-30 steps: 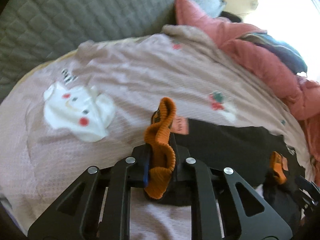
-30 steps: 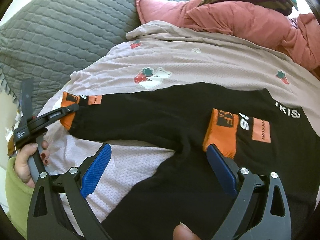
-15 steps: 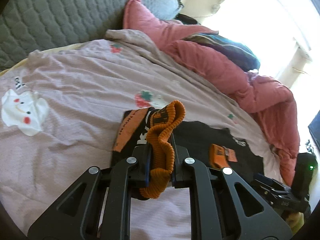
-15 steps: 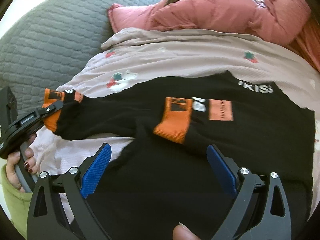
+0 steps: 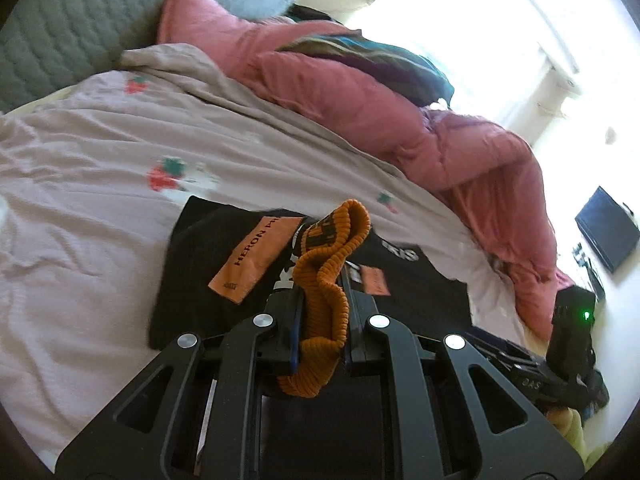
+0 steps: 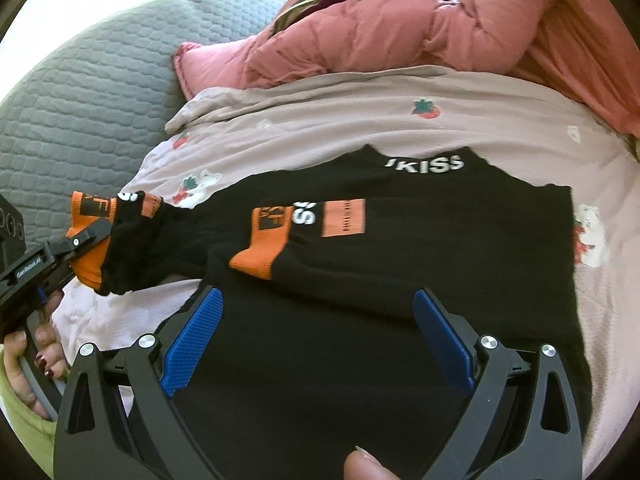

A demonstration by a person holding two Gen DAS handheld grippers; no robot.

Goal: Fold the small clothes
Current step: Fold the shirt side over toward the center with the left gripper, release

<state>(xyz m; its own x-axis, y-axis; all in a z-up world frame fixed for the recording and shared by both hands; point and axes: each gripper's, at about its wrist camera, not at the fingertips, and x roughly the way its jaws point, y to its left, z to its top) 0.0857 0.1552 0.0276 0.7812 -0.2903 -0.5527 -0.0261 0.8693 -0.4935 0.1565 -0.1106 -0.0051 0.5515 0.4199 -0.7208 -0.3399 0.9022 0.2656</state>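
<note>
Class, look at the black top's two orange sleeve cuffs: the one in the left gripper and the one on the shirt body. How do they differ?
The held cuff is clamped in the shut left gripper and lifted off the bed; the folded cuff lies free on the black top. The held cuff is bunched and crumpled; the folded cuff lies flat. Both are orange ribbed knit.

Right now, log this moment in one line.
left tool: shut on orange cuff | right tool: open, empty | black sweater: flat on bed

The black sweater's (image 6: 400,264) lower part runs off the right-wrist view's bottom edge.
</note>
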